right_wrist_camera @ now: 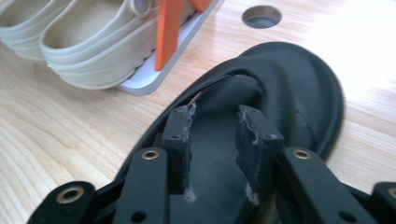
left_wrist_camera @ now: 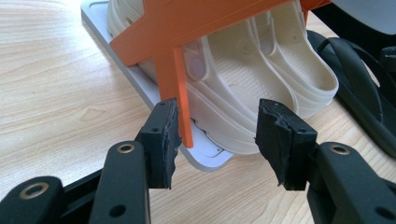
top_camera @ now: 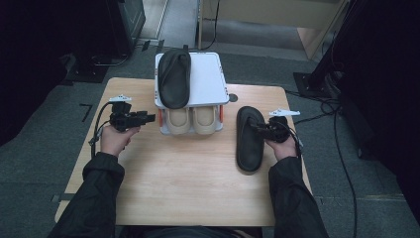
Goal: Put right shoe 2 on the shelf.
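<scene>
On the pale wooden table (top_camera: pixel 188 173) with a visible grain stands a small two-level shoe rack (top_camera: pixel 205 79), with a flat white top shelf and thin orange plastic supports. A black rubber flip-flop sandal (top_camera: pixel 174 77) lies on the top shelf, its long oval sole reaching over the front edge of the shelf. On the lower level sits a pair of cream-coloured foam clogs (top_camera: pixel 191 119), side by side, with smooth thick ribbed soles and round rivets on their sides.

The second black flip-flop sandal (top_camera: pixel 249 139) lies flat on the table to the right of the rack, near it but not touching. Its surface is matte and slightly grained, and its strap rises in a soft arch over the front part.

The right gripper (top_camera: pixel 263 130) is just above this sandal, over the strap area. In the right gripper view the two black jaws stand apart with a moderate gap, their worn foam pads (right_wrist_camera: pixel 180 130) not pressing on the strap; the sole shows between them.

The left gripper (top_camera: pixel 143 118) hovers to the left of the rack, its jaws wide apart and holding nothing; in the left gripper view the torn pads frame one orange support (left_wrist_camera: pixel 180 93) and the clogs.

I can read no brand or writing on any thing.
</scene>
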`<state>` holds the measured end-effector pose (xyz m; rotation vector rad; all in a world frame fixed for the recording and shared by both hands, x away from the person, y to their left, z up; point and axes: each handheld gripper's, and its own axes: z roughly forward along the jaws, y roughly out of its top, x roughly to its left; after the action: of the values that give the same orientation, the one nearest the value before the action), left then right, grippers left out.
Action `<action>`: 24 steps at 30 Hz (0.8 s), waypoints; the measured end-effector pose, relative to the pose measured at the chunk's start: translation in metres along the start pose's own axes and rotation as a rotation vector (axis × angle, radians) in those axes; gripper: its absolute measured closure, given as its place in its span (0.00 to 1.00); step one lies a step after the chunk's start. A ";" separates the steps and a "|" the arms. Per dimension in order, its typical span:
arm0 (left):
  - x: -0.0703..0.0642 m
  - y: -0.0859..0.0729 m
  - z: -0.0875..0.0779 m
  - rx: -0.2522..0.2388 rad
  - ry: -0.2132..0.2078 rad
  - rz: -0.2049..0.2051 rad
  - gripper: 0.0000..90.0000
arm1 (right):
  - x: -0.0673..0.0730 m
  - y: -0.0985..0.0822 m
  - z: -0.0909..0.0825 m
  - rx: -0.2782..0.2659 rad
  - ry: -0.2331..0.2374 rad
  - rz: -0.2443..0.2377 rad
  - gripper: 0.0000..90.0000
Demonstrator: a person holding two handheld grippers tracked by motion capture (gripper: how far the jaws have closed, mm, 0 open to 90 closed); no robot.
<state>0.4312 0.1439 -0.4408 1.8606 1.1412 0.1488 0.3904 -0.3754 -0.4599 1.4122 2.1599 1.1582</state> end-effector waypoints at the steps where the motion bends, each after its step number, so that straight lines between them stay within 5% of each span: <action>1: 0.000 0.000 0.000 0.000 -0.001 0.000 0.54 | -0.002 -0.001 0.000 0.001 -0.003 -0.003 0.70; 9: 0.001 0.000 0.000 0.000 -0.003 -0.002 0.54 | -0.012 -0.006 0.001 -0.008 -0.026 0.006 0.65; 24: 0.000 -0.001 0.002 0.010 -0.007 -0.001 0.54 | -0.023 -0.018 0.023 0.067 -0.039 0.050 0.66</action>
<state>0.4318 0.1431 -0.4425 1.8679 1.1400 0.1370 0.4045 -0.3886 -0.4913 1.5127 2.1663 1.0758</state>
